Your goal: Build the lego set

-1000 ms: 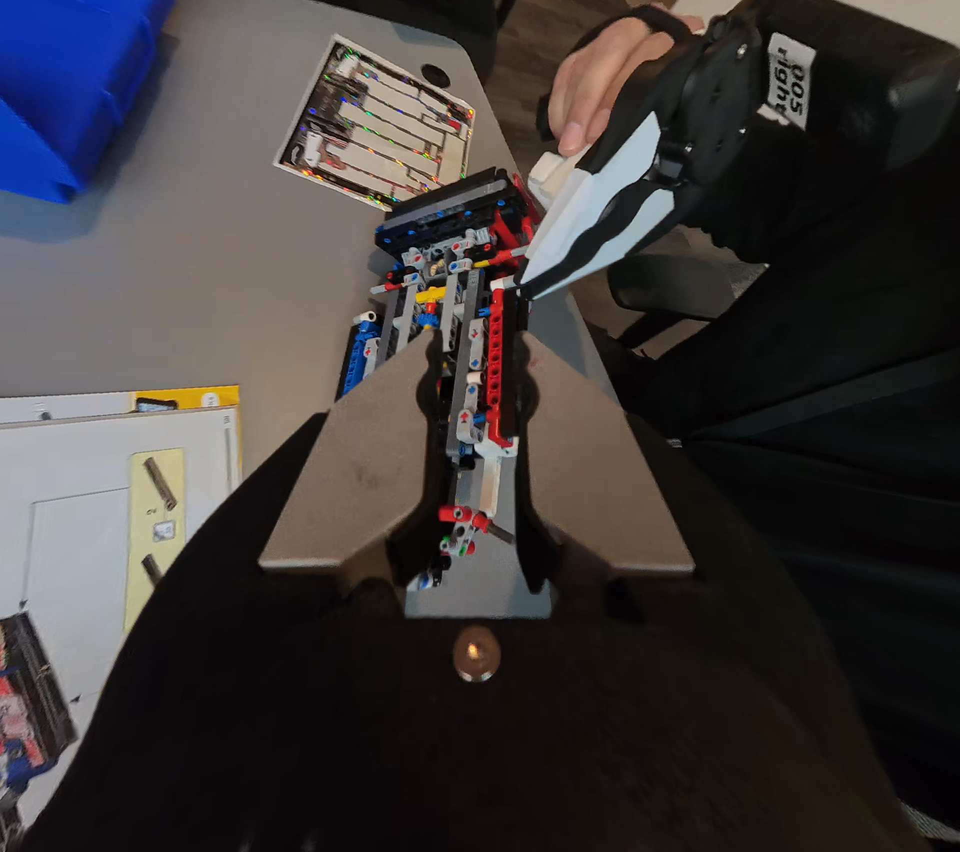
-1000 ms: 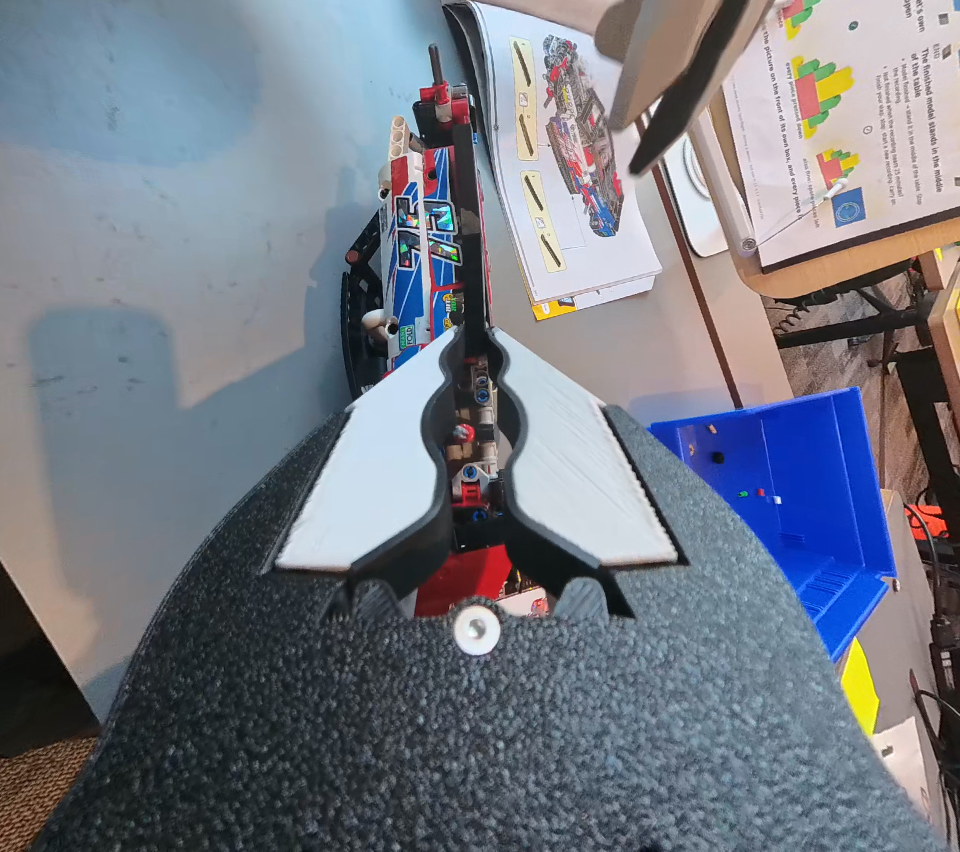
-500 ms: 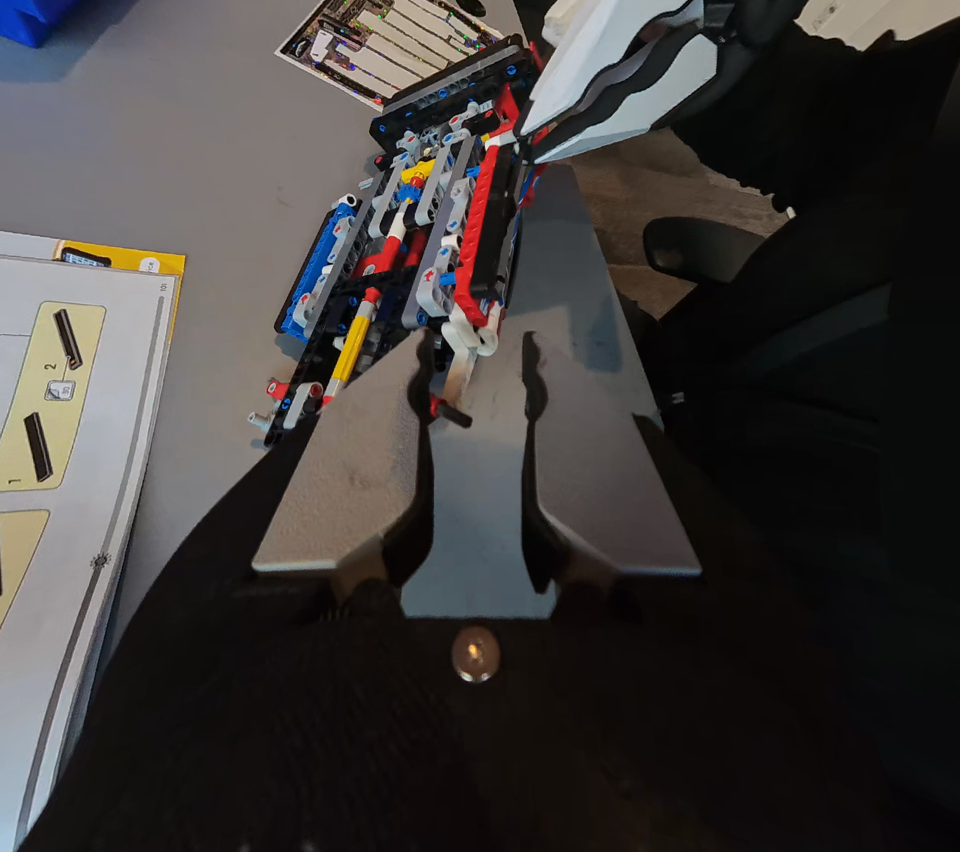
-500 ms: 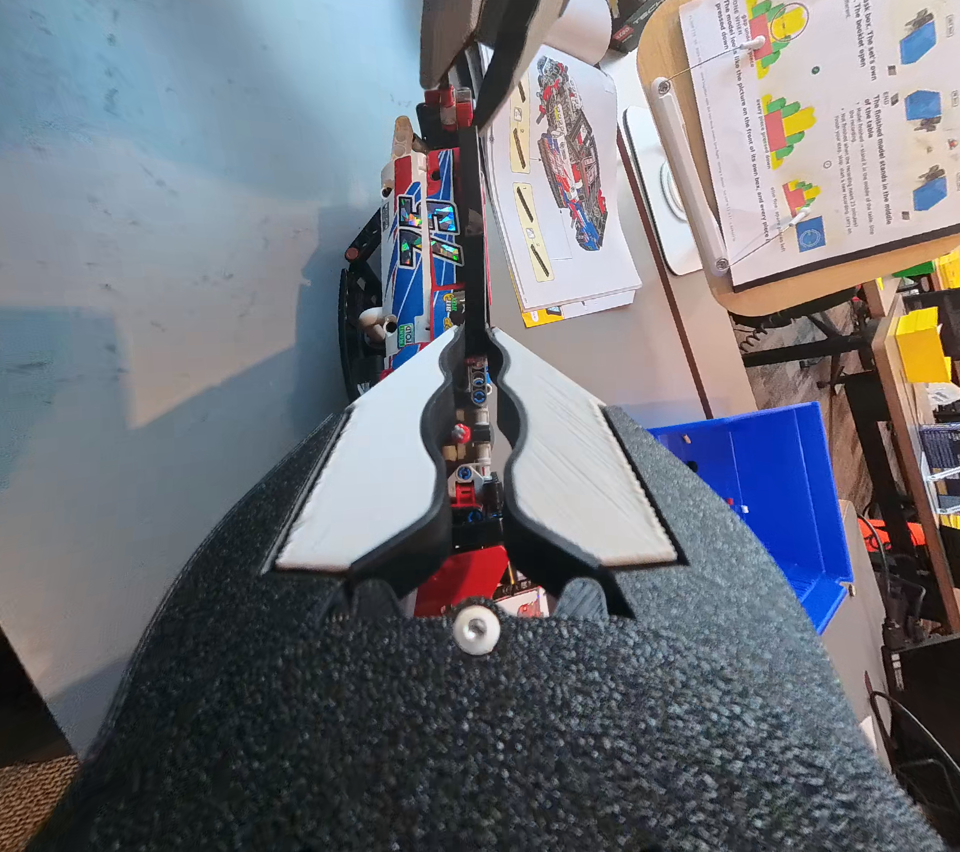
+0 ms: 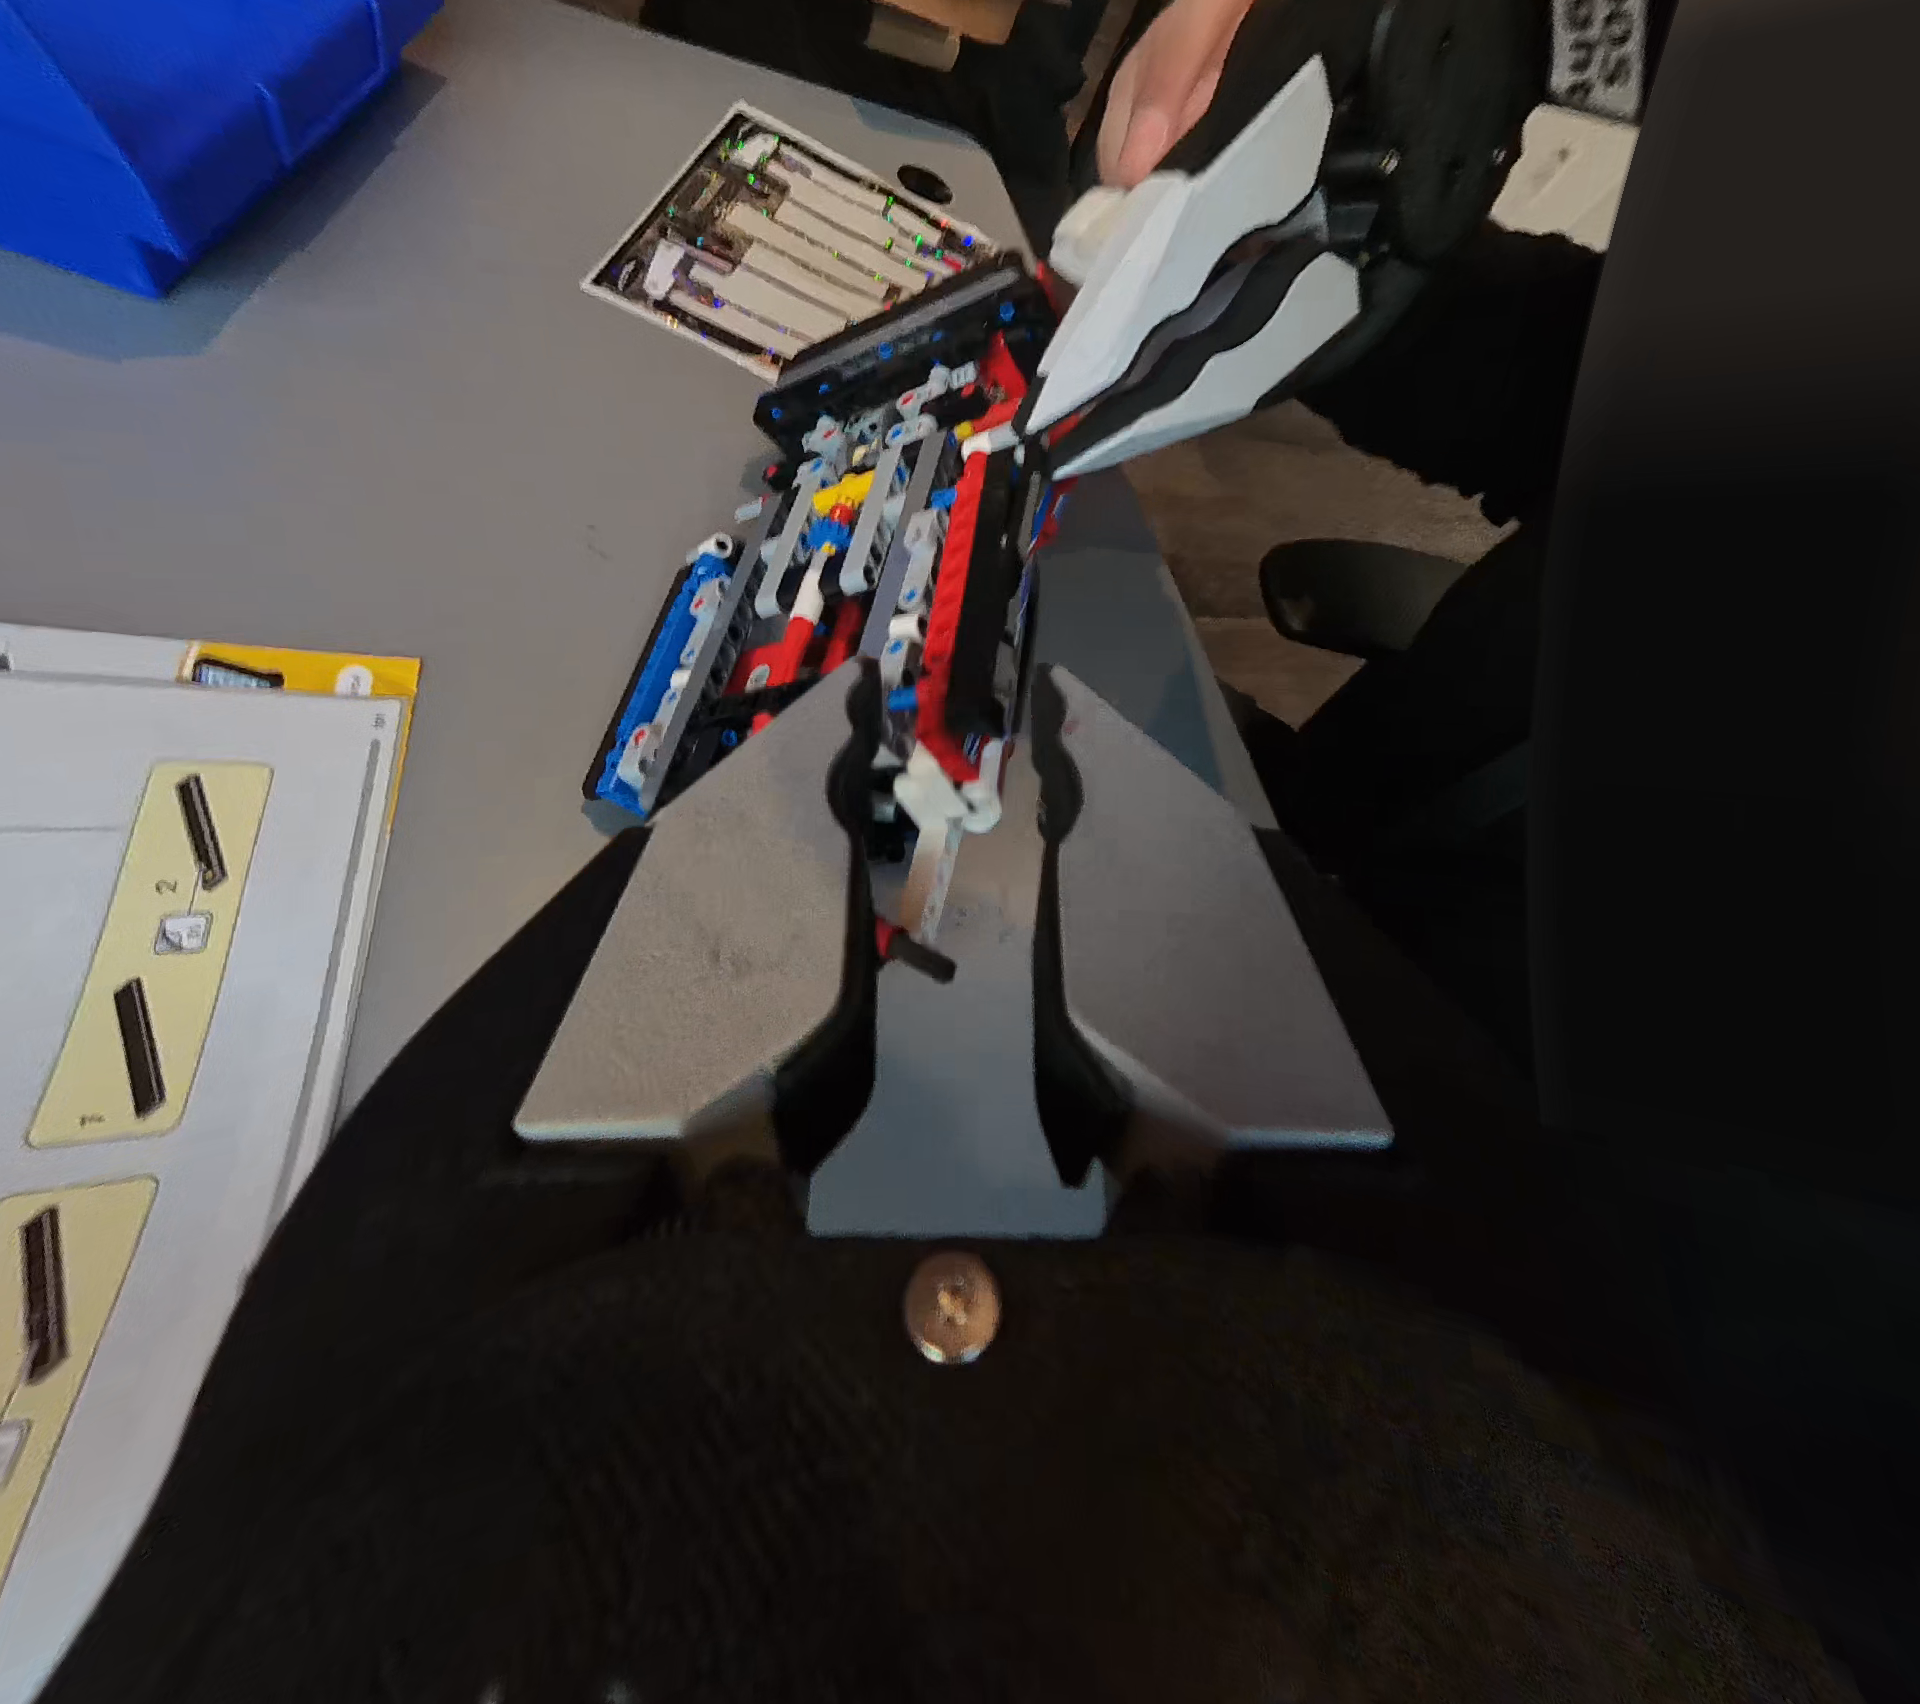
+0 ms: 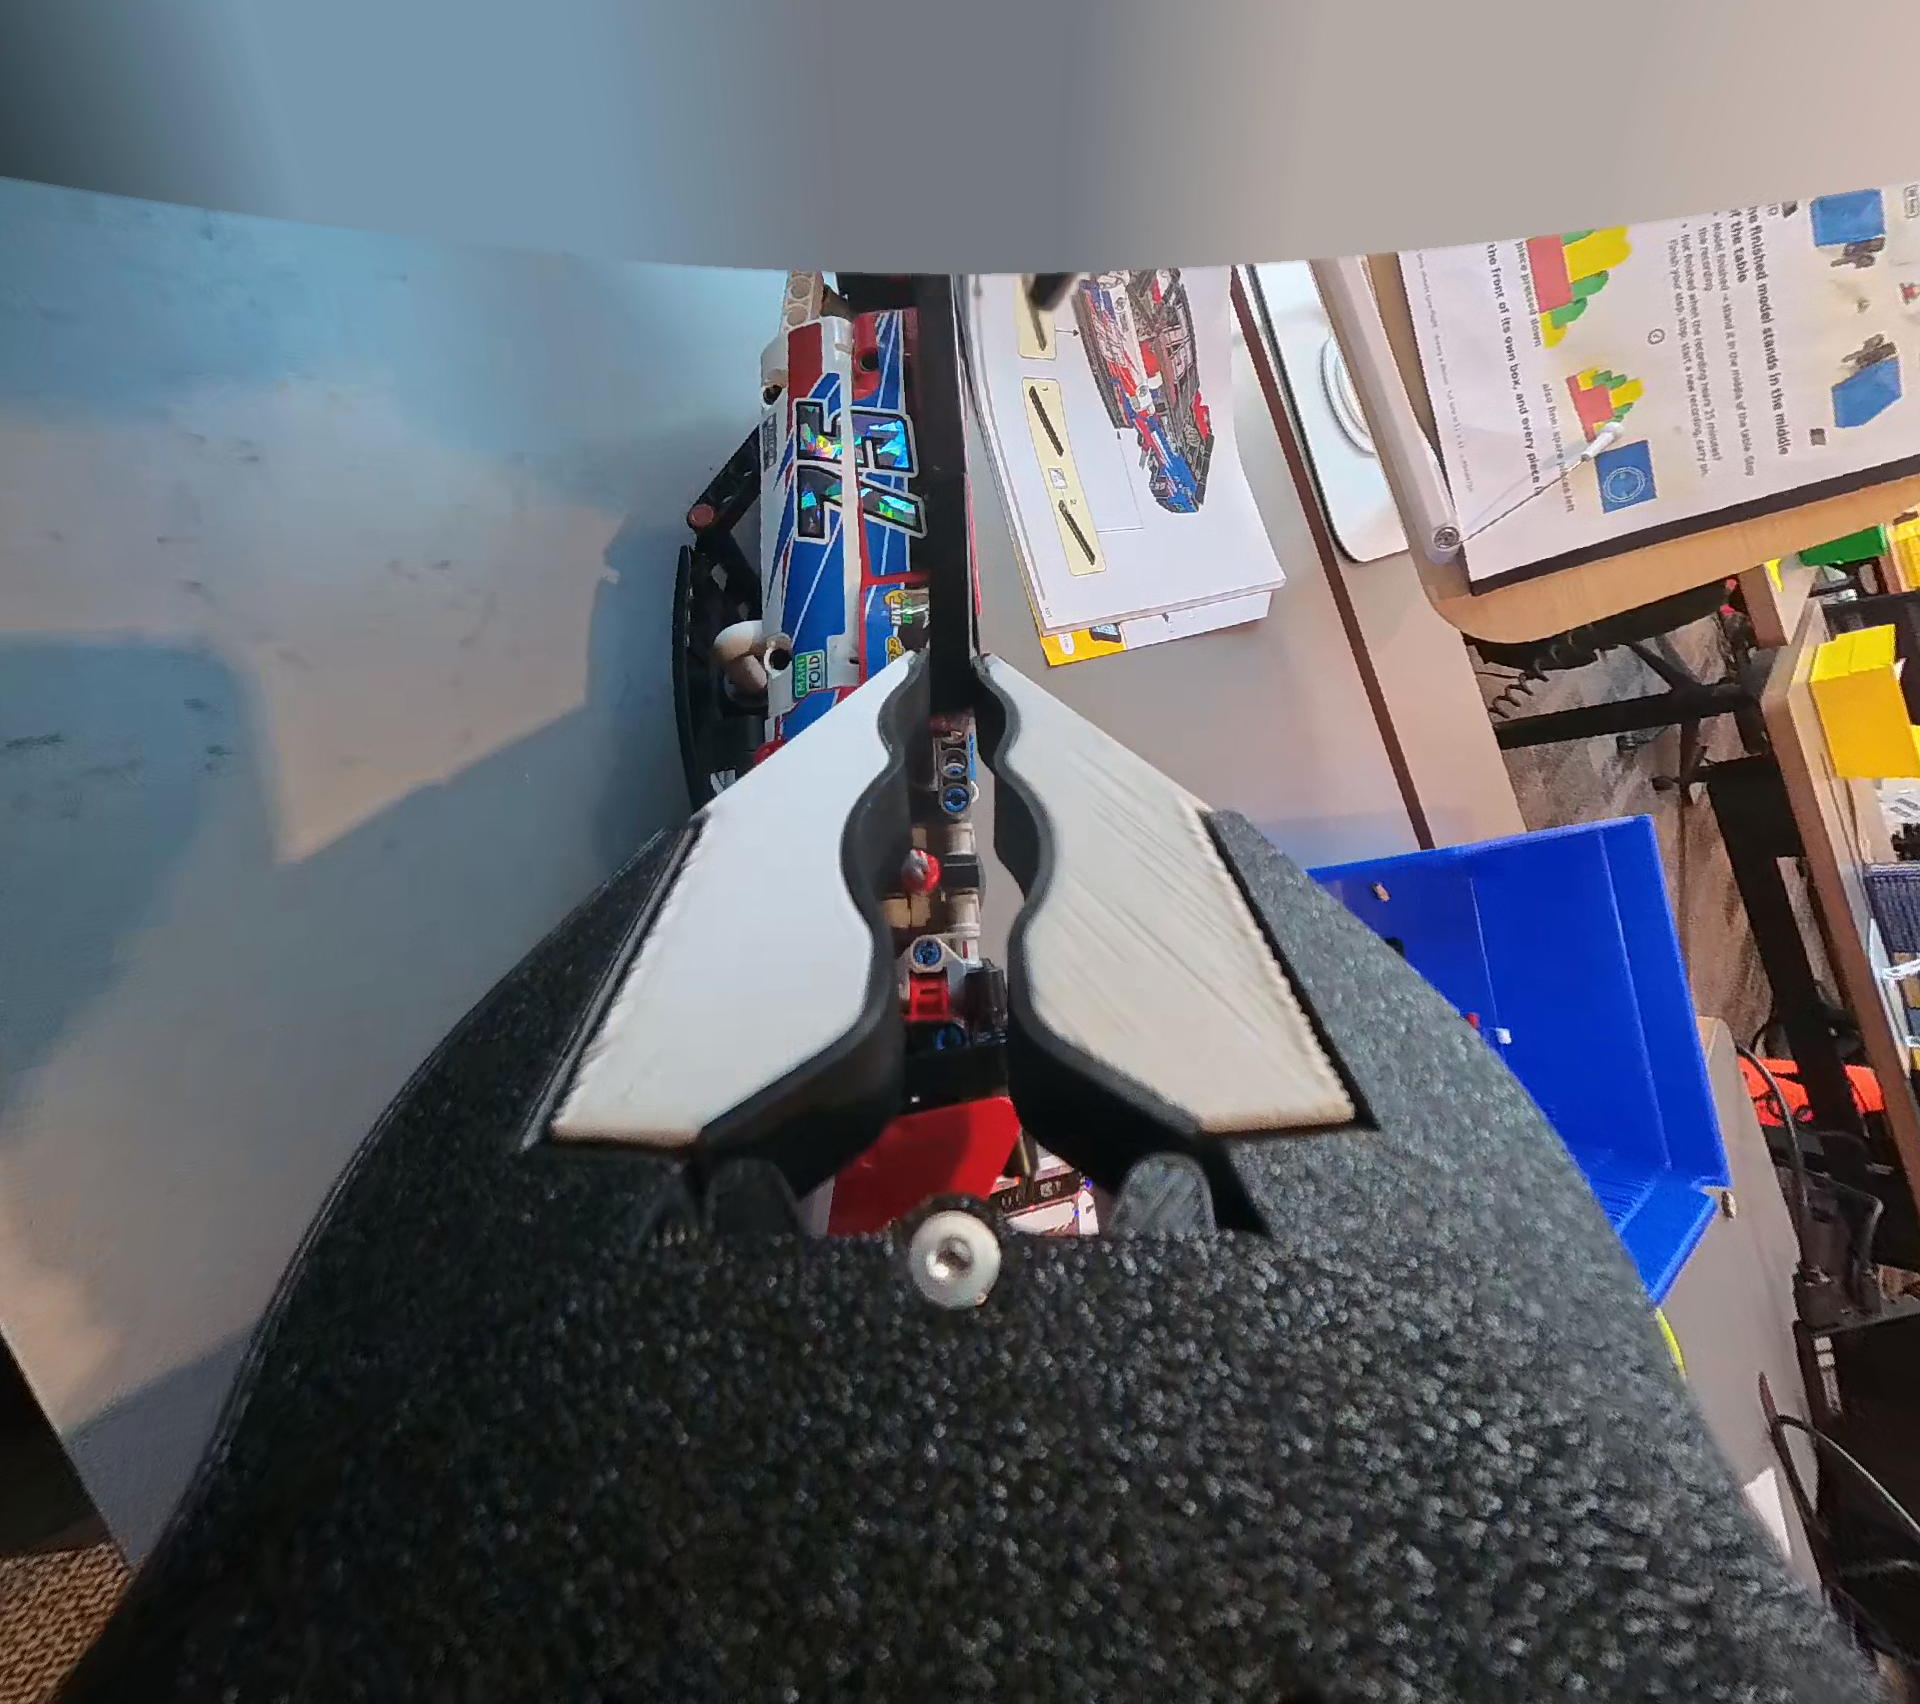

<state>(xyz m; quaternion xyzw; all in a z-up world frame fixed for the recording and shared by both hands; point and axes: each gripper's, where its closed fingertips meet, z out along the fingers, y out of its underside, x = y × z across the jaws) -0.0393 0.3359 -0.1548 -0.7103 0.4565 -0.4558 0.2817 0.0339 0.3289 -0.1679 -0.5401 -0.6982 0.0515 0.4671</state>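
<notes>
The lego model point(image 5: 883, 532), a red, blue, black and white vehicle, lies tilted on the grey table point(image 5: 364, 459) with its underside showing. My left gripper point(image 5: 948, 698) is open, and its grey fingers straddle the model's near white and red end. My right gripper point(image 6: 948, 667) is shut on the model's black beam. In the right wrist view the model point(image 6: 831, 491) shows its stickered blue and white side. The right gripper also shows in the left wrist view point(image 5: 1039, 433), clamped at the model's far right corner.
An open instruction booklet point(image 5: 156, 927) lies at the left, also in the right wrist view point(image 6: 1122, 459). A sticker sheet point(image 5: 790, 252) lies behind the model. A blue bin point(image 5: 187, 23) stands far left. The table edge and a chair armrest point(image 5: 1351, 594) are to the right. Spacing between my two grippers at the tips: around 9 cm.
My left gripper let go of the model and drew back, then came forward again so its open fingers straddle the model's near end. My right gripper stays shut on the model.
</notes>
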